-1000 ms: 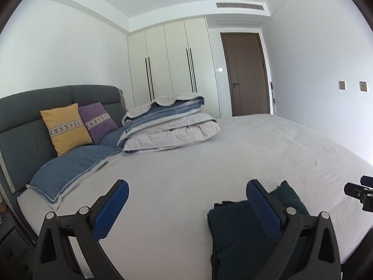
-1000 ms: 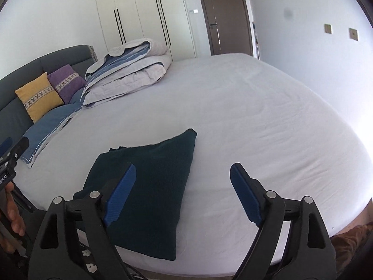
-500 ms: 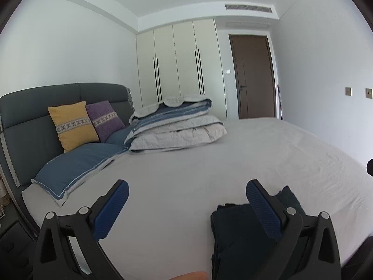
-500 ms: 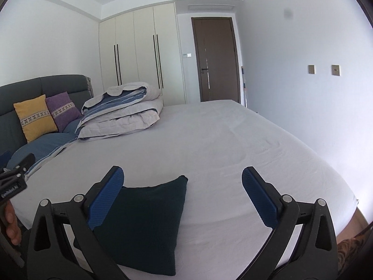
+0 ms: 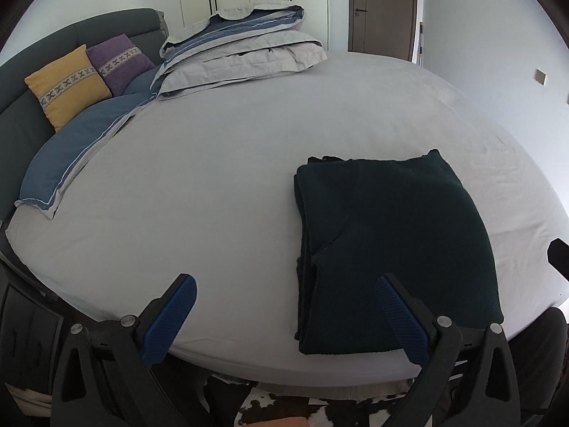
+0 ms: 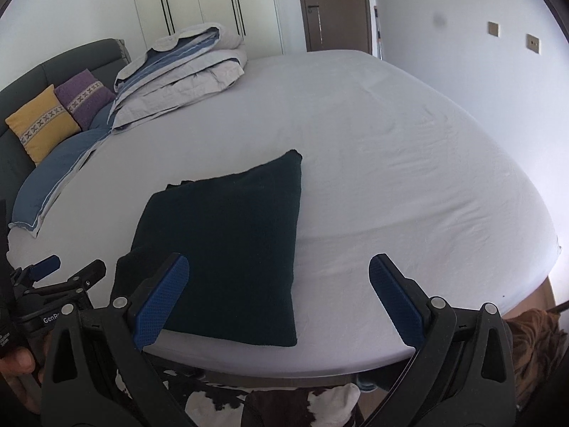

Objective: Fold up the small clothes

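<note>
Left wrist: folded dark garment (image 5: 394, 249) on bed (image 5: 231, 178), duvet (image 5: 242, 53), cushions (image 5: 67, 85) behind

Grey-sheeted bed (image 5: 220, 163) — white wardrobe (image 6: 199, 3), brown door (image 6: 334, 3) behind.

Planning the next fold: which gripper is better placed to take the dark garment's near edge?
Left, probably. The left gripper hangs open with one finger over the dark garment; the right gripper sits mostly beside it.

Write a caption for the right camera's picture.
Open right gripper above a folded dark garment on a grey bed.
</note>
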Tool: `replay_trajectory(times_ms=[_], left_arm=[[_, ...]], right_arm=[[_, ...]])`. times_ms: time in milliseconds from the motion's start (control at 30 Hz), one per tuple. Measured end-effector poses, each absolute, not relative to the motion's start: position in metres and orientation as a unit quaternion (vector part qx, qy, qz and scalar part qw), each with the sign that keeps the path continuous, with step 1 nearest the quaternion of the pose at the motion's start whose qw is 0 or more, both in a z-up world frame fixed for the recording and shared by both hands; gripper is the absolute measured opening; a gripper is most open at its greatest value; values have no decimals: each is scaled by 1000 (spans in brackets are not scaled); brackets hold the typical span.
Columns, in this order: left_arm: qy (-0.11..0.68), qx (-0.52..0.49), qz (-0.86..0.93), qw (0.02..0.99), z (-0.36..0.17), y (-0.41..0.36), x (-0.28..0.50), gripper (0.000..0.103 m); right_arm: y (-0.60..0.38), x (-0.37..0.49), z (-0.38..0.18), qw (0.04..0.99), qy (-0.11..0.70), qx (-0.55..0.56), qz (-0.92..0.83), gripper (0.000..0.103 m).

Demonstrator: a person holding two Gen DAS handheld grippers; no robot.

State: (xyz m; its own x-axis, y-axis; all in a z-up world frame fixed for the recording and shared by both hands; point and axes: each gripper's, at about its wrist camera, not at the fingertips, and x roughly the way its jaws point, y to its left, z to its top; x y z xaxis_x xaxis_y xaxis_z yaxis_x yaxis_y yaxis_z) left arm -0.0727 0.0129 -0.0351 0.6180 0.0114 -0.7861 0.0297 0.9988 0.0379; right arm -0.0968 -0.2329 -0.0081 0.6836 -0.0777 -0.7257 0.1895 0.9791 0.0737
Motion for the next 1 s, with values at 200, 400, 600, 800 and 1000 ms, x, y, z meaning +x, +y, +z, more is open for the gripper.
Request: replay_trajectory(times_ms=[200,400,600,800,1000], left_arm=[[444,19,-14,896,-32,14,-71,103],[458,16,-16,889,-38,15,-71,103],[460,13,-13,888,-38,18,-70,103],[462,13,-13,887,-38,18,-70,103],[461,13,-13,887,-39,19,-70,103]], right_arm=[[-231,-89,-24,909,403,54,-86,103],[-225,-84,-33,907,411,39,-81,103],[-226,-81,-37,904,418,35,-79,103],[-226,-79,-39,903,421,31,-78,103],[-224,-79,-39,903,422,30,-77,103]])
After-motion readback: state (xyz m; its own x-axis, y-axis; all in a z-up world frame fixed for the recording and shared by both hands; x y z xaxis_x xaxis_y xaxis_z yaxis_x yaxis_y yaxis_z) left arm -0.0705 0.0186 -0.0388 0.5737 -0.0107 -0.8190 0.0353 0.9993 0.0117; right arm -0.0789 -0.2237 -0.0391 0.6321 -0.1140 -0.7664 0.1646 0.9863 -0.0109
